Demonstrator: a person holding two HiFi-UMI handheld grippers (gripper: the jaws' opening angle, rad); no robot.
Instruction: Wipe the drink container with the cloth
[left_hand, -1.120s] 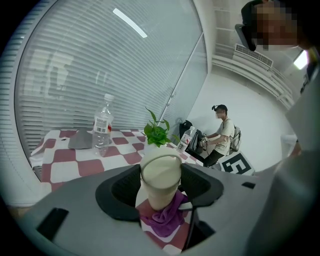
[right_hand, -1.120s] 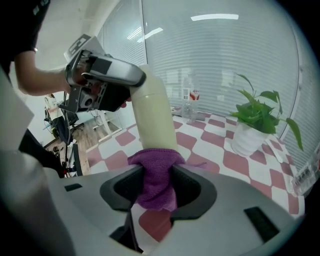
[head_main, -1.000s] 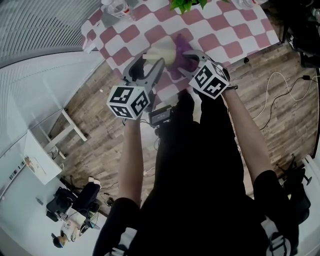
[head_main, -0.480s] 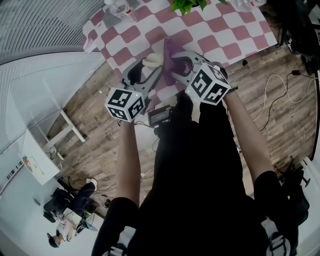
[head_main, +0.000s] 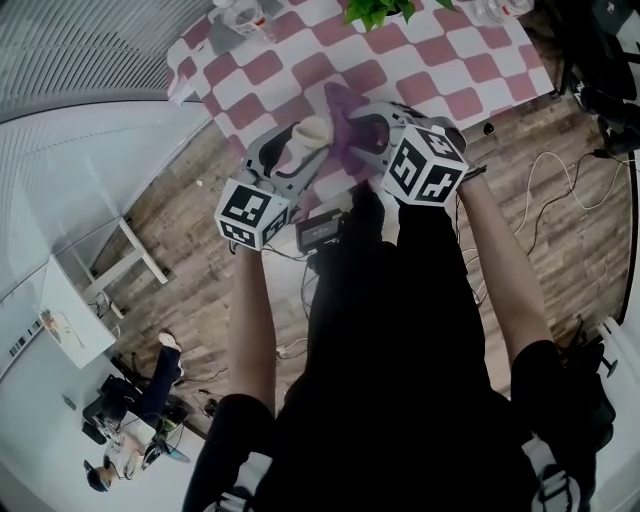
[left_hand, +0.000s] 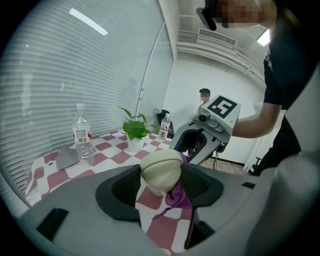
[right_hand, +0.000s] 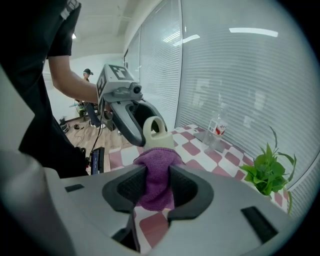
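Purple cloth (right_hand: 156, 170) is bunched between the jaws of the right gripper (right_hand: 157, 186), which have just been closing on it and now pinch it firmly. Its free upper fold lies against the cream drink container (right_hand: 155, 131). The left gripper (left_hand: 160, 186) holds that container by its rounded body, jaws spread wide around it. It hangs above the near edge of the red-and-white chequered worktop (head_main: 440, 60), its looped top towards the other gripper.

The grip looks like the weak point. The container's body is smooth and curved, so a hard push from the cloth could turn it in the jaws or slide it out, and this close to the edge it might fall to the floor. Only a small wad of cloth stands clear of the right jaws, so hard plastic could rub the container instead of fabric. A loose tail of cloth also hangs below and could snag.

No writing shows on the container. The water bottle (left_hand: 81, 134) carries a red label too small to read. The marker cube (head_main: 427, 165) shows only black-and-white patterns.
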